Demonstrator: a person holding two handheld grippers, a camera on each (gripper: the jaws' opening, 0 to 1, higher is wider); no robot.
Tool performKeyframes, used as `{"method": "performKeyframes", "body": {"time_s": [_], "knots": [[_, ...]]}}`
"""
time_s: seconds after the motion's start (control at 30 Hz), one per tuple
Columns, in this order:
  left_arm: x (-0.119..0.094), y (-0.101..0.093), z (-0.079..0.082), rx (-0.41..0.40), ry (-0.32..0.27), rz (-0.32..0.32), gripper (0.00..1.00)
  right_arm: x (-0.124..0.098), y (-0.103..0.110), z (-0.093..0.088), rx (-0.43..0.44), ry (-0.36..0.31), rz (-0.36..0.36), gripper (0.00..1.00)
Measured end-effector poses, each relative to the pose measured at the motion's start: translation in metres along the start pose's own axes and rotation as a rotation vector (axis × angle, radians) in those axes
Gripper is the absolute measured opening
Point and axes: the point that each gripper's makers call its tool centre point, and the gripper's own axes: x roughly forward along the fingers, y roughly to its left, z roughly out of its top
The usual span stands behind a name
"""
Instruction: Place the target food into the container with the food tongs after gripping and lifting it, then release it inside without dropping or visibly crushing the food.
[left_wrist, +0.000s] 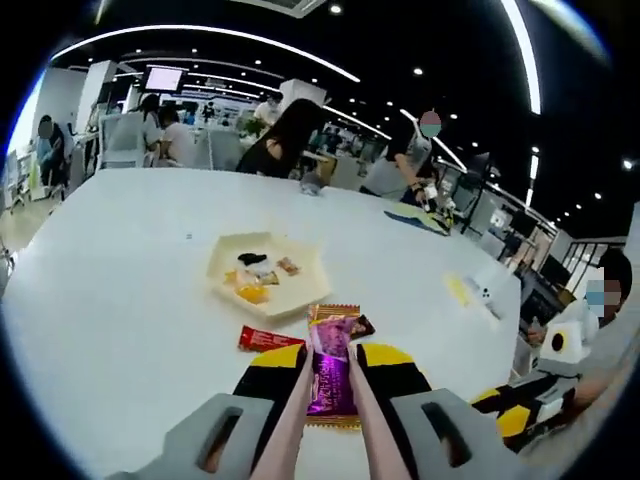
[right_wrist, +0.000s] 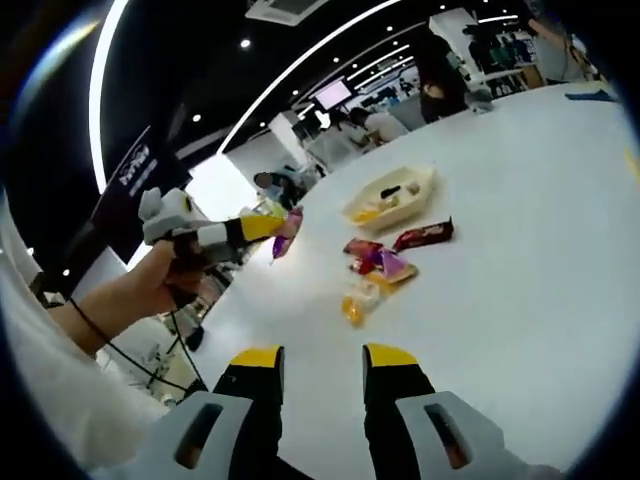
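Note:
My left gripper (left_wrist: 332, 358) is shut on pale pink food tongs (left_wrist: 296, 410). The tongs pinch a purple snack packet (left_wrist: 331, 382) held above the white table (left_wrist: 120, 300). Just beyond it lie a red packet (left_wrist: 266, 338) and an orange-edged packet (left_wrist: 342, 322). Past those sits the beige tray container (left_wrist: 228, 262) with a few small foods in it. In the right gripper view, a hand holds the left gripper (right_wrist: 255, 228) up at the left, with the purple packet (right_wrist: 286, 230) hanging off the table's edge. My right gripper (right_wrist: 322, 365) is open and holds nothing.
The right gripper view shows the tray (right_wrist: 420, 188), the red packet (right_wrist: 424, 234), mixed packets (right_wrist: 378, 264) and a yellow snack (right_wrist: 356, 302) in a line on the table. Papers (left_wrist: 472, 292) lie far right. People sit along the table's far edge (left_wrist: 280, 140).

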Motion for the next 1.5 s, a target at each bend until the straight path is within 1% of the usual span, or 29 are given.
{"method": "performKeyframes", "body": {"time_s": [0.07,0.1,0.17,0.3,0.4,0.5,0.67,0.83,1.1,1.27,1.5], "knots": [[0.001,0.000,-0.001,0.002,0.003,-0.012,0.18,0.000,-0.002,0.000,0.001,-0.002,-0.002,0.31],[0.002,0.001,-0.003,-0.006,0.011,-0.010,0.18,0.000,-0.002,0.001,0.003,-0.004,-0.005,0.31],[0.000,0.001,-0.003,0.006,0.011,-0.006,0.18,-0.002,-0.002,0.003,0.014,-0.013,-0.012,0.31],[-0.005,0.001,0.000,0.016,0.006,-0.003,0.18,-0.003,0.005,-0.005,0.000,0.004,-0.003,0.31],[-0.006,0.000,0.003,0.027,0.003,-0.004,0.18,-0.007,0.002,-0.004,0.003,-0.005,-0.013,0.31],[-0.006,-0.001,0.007,0.034,0.002,-0.008,0.18,-0.008,-0.001,0.001,0.014,-0.027,-0.025,0.31],[-0.003,-0.005,0.016,0.048,-0.004,-0.023,0.18,-0.010,0.001,0.003,-0.004,-0.033,-0.029,0.31],[0.001,-0.012,0.026,0.064,-0.016,-0.043,0.18,-0.017,-0.006,0.009,0.004,-0.059,-0.054,0.31],[0.005,-0.012,0.034,0.081,-0.026,-0.059,0.18,-0.016,-0.003,0.012,-0.001,-0.070,-0.057,0.31],[0.002,-0.010,0.041,0.077,-0.037,-0.062,0.18,-0.013,0.007,0.006,-0.022,-0.053,-0.040,0.32],[0.002,-0.008,0.050,0.076,-0.051,-0.067,0.18,-0.015,0.006,0.006,-0.017,-0.060,-0.047,0.33]]}}
